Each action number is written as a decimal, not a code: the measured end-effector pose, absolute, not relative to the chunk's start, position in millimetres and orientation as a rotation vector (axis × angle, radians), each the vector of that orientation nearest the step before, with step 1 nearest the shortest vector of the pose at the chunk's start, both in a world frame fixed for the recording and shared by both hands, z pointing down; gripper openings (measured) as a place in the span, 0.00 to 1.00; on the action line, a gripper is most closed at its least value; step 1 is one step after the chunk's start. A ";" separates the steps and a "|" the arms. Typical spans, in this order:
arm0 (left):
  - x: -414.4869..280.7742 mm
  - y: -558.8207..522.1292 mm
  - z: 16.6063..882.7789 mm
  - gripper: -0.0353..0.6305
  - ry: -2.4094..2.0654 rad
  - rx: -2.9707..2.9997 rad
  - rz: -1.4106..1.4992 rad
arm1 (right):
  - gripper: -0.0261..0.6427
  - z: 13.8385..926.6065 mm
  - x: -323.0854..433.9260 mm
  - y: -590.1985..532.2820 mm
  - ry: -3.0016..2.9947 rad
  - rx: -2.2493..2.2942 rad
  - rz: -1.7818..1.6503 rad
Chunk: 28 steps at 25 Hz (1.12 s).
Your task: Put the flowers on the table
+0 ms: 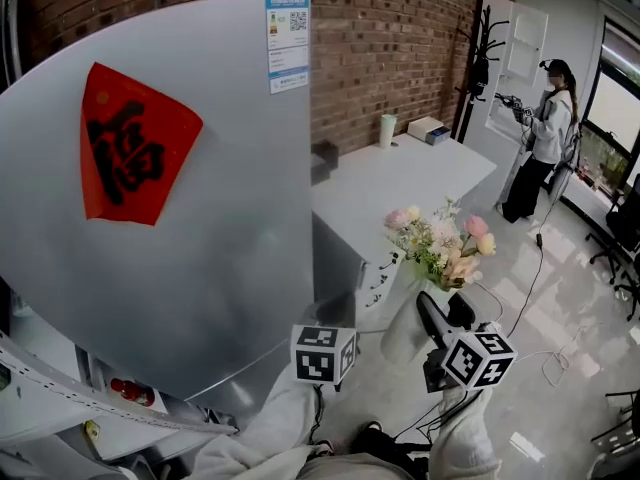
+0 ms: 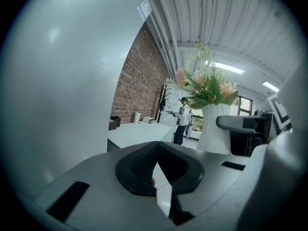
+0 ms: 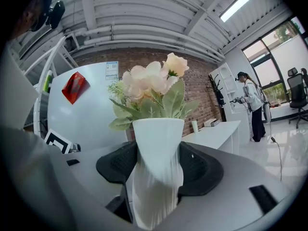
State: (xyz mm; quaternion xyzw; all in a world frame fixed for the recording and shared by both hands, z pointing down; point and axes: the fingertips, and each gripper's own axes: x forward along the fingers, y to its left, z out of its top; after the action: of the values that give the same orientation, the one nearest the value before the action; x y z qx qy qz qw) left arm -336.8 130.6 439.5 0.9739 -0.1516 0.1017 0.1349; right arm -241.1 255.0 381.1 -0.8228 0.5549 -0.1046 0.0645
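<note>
A bunch of pale pink and cream flowers [image 1: 440, 240] stands in a white ribbed vase [image 1: 404, 326], held off the floor in front of me. My right gripper [image 3: 156, 165] is shut on the vase [image 3: 157, 137], with a black pad against each side. The blooms [image 3: 151, 84] rise above the jaws. The white table [image 1: 400, 180] lies ahead by the brick wall, beyond the vase. My left gripper [image 2: 155, 170] holds nothing and its pads meet; its marker cube [image 1: 322, 353] sits left of the vase. From the left gripper view the vase [image 2: 214, 129] is on the right.
A large grey fridge door [image 1: 170, 228] with a red paper sign [image 1: 128, 148] fills the left. A cup [image 1: 387, 130] and a box [image 1: 430, 129] stand at the table's far end. A person [image 1: 545, 140] stands at the back right. An office chair [image 1: 622, 230] is on the right.
</note>
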 end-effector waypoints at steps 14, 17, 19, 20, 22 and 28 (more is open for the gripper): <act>-222.0 84.0 444.3 0.06 -0.471 2.814 0.303 | 0.41 383.3 -116.2 219.0 1.665 -2.469 -0.319; -190.3 72.2 439.8 0.06 -0.509 2.807 0.295 | 0.41 377.6 -80.9 206.2 1.700 -2.455 -0.315; -168.4 67.2 437.5 0.06 -0.528 2.802 0.290 | 0.41 374.7 -57.8 200.1 1.722 -2.450 -0.314; -157.1 64.8 436.6 0.06 -0.536 2.799 0.286 | 0.41 373.2 -46.4 197.5 1.732 -2.449 -0.310; -134.5 60.3 435.8 0.06 -0.547 2.793 0.279 | 0.41 370.5 -24.4 192.2 1.750 -2.445 -0.299; -73.9 52.5 441.3 0.06 -0.563 2.784 0.294 | 0.41 375.2 31.1 177.6 1.797 -2.408 -0.313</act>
State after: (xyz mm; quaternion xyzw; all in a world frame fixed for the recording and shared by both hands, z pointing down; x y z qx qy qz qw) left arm -73.9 52.5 441.3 0.9649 -0.1953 0.1020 0.1427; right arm 31.1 177.6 375.2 -0.7957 0.5938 -0.1034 0.0602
